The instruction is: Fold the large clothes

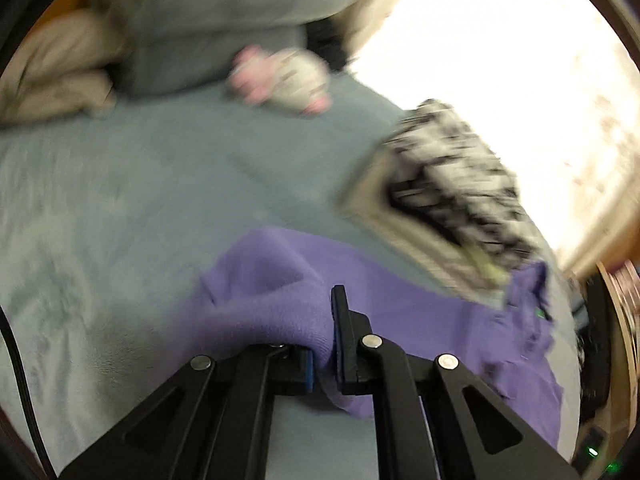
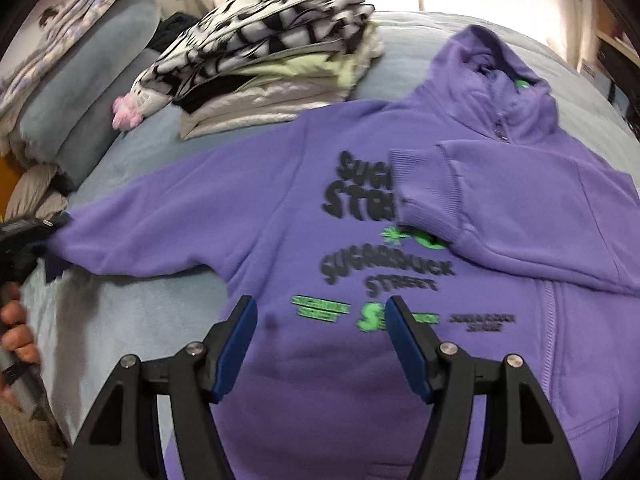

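Note:
A purple hoodie (image 2: 304, 216) with black and green print lies spread on a grey-blue bed cover (image 2: 132, 304). Its right sleeve (image 2: 500, 200) is folded across the chest. My left gripper (image 1: 324, 344) is shut on the cuff end of the hoodie's other sleeve (image 1: 280, 300); it shows at the left edge of the right wrist view (image 2: 28, 236), where the sleeve (image 2: 152, 232) stretches out to it. My right gripper (image 2: 320, 316) is open and empty, hovering above the hoodie's lower front.
A stack of folded clothes (image 2: 272, 64), topped by a black-and-white patterned piece, sits at the far side of the bed. A small pink and white plush toy (image 2: 132, 108) lies beside it. Grey pillows (image 2: 80, 92) lie at the far left. A bright window is behind.

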`<state>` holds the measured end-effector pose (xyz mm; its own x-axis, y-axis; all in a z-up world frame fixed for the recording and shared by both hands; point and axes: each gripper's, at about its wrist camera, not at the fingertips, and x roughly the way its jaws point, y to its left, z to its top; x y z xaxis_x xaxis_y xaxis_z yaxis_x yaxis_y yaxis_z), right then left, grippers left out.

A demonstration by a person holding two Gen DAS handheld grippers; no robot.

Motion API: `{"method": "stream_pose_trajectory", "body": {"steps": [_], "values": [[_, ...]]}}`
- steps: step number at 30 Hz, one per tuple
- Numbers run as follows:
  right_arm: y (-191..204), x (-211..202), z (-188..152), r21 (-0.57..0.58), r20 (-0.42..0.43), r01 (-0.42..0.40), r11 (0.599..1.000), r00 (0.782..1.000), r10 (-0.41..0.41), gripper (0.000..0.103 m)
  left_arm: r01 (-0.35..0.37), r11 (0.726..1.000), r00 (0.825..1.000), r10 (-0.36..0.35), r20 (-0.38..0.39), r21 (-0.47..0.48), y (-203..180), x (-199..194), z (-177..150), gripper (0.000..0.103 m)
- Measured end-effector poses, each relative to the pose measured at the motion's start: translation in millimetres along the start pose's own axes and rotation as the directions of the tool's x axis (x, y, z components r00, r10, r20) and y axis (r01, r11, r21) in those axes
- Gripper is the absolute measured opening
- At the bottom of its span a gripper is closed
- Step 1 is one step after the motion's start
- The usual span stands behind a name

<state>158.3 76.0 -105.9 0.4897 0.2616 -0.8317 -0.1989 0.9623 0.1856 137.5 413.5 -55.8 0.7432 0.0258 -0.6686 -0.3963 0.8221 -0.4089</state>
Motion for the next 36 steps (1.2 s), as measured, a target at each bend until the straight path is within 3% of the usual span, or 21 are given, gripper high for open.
{"method": "stream_pose_trajectory", "body": {"steps": [5, 9, 13, 16, 18, 21, 24, 26, 29, 32, 36], "values": [[-33, -32, -3, 0.080, 0.050, -0.022, 0.997, 0.999, 0.018, 0.067, 0.105, 0.975, 0.992, -0.117, 0.048, 0.195, -101, -68, -5, 0.005], [-66, -64, -10, 0.131, 0.105, -0.017, 0.991, 0.994, 0.003, 0.067, 0.193, 0.937, 0.979, -0.202, 0.001, 0.292, -175, -88, -30, 0.005], [-110, -94, -22, 0.198, 0.156, 0.005, 0.980, 0.987, -0.036, 0.066, 0.234, 0.891, 0.972, -0.226, -0.067, 0.389, -248, -76, -78, 0.005], [-148, -111, -33, 0.259, 0.174, 0.028, 0.965, 0.982, -0.075, 0.067, 0.231, 0.857, 0.973, -0.188, -0.137, 0.461, -297, -46, -128, 0.006], [-175, -119, -41, 0.305, 0.175, 0.042, 0.951, 0.980, -0.099, 0.067, 0.255, 0.835, 0.962, -0.167, -0.218, 0.487, -320, -22, -160, 0.009], [-207, -128, -55, 0.343, 0.176, 0.071, 0.937, 0.975, -0.139, 0.067, 0.285, 0.807, 0.940, -0.130, -0.315, 0.518, -339, 6, -205, 0.012], [-233, -131, -65, 0.381, 0.171, 0.079, 0.921, 0.973, -0.154, 0.067, 0.319, 0.787, 0.921, -0.127, -0.368, 0.529, -346, 22, -241, 0.034], [-244, -130, -67, 0.396, 0.174, 0.060, 0.916, 0.975, -0.139, 0.067, 0.348, 0.781, 0.911, -0.151, -0.383, 0.519, -346, 22, -251, 0.057], [-249, -126, -68, 0.397, 0.178, 0.038, 0.917, 0.977, -0.117, 0.067, 0.358, 0.775, 0.917, -0.187, -0.353, 0.521, -341, 10, -254, 0.070], [-250, -123, -69, 0.384, 0.187, 0.006, 0.923, 0.979, -0.085, 0.067, 0.362, 0.783, 0.918, -0.207, -0.338, 0.505, -334, -3, -248, 0.071], [-241, -120, -73, 0.357, 0.191, -0.023, 0.934, 0.980, -0.049, 0.067, 0.334, 0.818, 0.922, -0.179, -0.344, 0.468, -310, -10, -236, 0.071]]}}
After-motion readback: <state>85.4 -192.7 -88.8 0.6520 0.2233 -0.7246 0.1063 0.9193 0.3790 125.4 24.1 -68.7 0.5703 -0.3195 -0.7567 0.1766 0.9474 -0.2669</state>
